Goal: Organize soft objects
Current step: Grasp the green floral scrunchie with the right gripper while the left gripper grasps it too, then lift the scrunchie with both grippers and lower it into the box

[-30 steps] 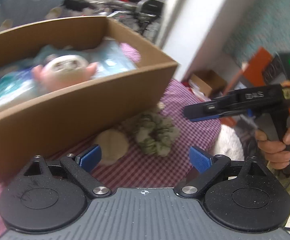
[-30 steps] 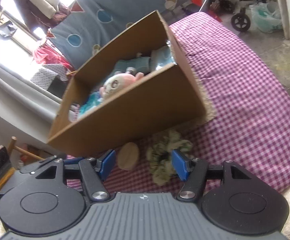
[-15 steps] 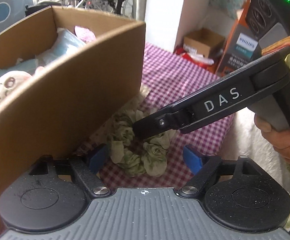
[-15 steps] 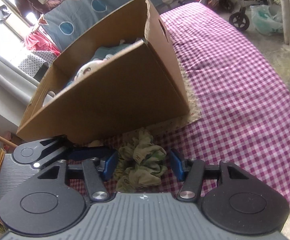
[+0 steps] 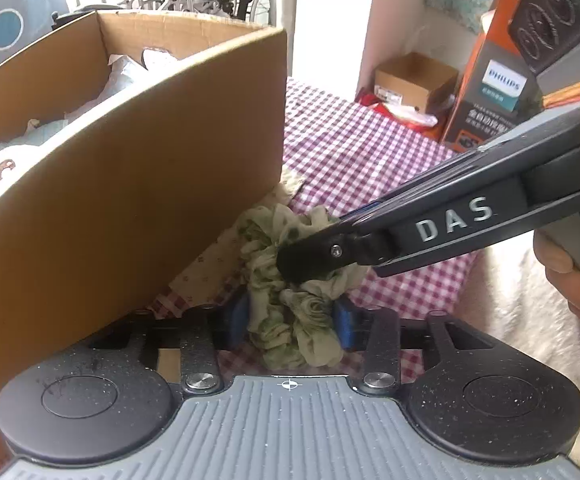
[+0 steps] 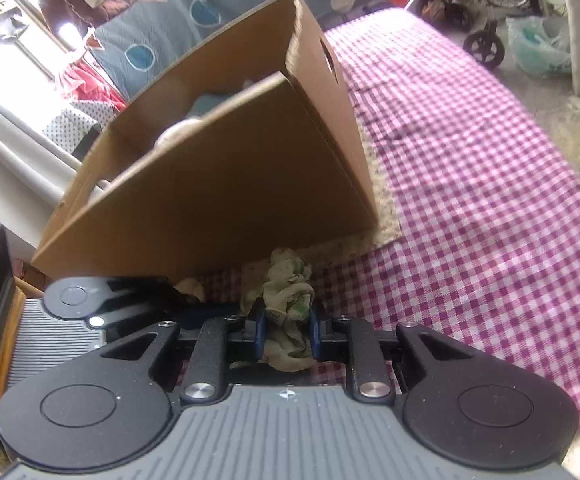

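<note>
Both grippers have dropped onto the crumpled green floral fabric scrunchie (image 5: 294, 312) lying at the near foot of the brown cardboard box (image 5: 130, 208). The left gripper (image 5: 294, 322) and right gripper (image 6: 286, 336) are closing, pinching it from both sides; lifting it into the box looks next.

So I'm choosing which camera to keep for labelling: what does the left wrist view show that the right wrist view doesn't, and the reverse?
Only the left wrist view: the orange Philips box, a small cardboard carton and the person's hand. Only the right wrist view: the box's side handle hole and a beige round pad by the box. Both: the green scrunchie, both grippers' jaws closing on it, the cardboard box and the checked cloth.
</note>
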`<state>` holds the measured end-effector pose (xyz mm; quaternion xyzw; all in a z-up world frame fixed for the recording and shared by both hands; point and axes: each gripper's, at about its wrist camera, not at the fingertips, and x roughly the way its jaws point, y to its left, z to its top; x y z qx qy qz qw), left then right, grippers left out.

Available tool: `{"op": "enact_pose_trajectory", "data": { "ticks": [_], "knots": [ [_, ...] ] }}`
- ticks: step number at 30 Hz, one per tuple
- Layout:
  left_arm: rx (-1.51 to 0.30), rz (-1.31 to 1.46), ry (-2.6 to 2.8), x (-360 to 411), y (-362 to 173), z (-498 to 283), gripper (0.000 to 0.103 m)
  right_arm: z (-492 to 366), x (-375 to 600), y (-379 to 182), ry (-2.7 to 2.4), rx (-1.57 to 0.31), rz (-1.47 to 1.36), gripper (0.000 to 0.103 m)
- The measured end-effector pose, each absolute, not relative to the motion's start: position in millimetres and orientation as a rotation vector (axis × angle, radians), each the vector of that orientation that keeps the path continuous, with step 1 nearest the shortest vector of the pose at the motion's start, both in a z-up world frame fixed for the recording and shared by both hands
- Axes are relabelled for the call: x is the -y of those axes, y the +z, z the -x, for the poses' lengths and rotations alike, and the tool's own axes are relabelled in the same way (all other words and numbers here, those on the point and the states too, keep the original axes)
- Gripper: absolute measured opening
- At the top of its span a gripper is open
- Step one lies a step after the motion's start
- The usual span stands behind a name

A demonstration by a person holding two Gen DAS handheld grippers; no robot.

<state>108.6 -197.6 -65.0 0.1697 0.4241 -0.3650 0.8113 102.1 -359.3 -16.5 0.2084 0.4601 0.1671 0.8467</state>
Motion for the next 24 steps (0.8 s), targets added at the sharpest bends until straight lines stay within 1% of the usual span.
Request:
{"op": "enact_pose_trajectory", "data": {
  "ticks": [4, 7, 14, 19, 22, 24],
  "knots": [
    [-0.888, -0.306, -0.800, 191.9, -51.6, -101.7, 0.037, -83.2, 358.4, 8.7, 0.354, -0.921, -0.432, 0.022],
    [-0.841, -0.281, -0.807, 187.6, -36.1, -92.6, 0.037, -72.1, 356.0, 34.5, 0.365, -0.867, -0.418, 0.022],
    [-0.667, -0.206, -0.811, 164.1, 28.3, -71.8, 0.037, -58.4, 340.5, 113.9, 0.449, -0.677, -0.336, 0.022],
    [-0.540, -0.171, -0.780, 141.0, 74.4, -76.7, 0.037, -86.7, 320.6, 156.6, 0.548, -0.588, -0.260, 0.022],
    [-0.526, -0.140, -0.751, 130.0, 87.2, -94.7, 0.037, -120.1, 308.6, 165.9, 0.602, -0.590, -0.220, 0.022],
    [-0.531, -0.130, -0.725, 125.3, 91.2, -111.5, 0.037, -145.6, 300.8, 163.0, 0.627, -0.624, -0.209, 0.022]
  ]
}}
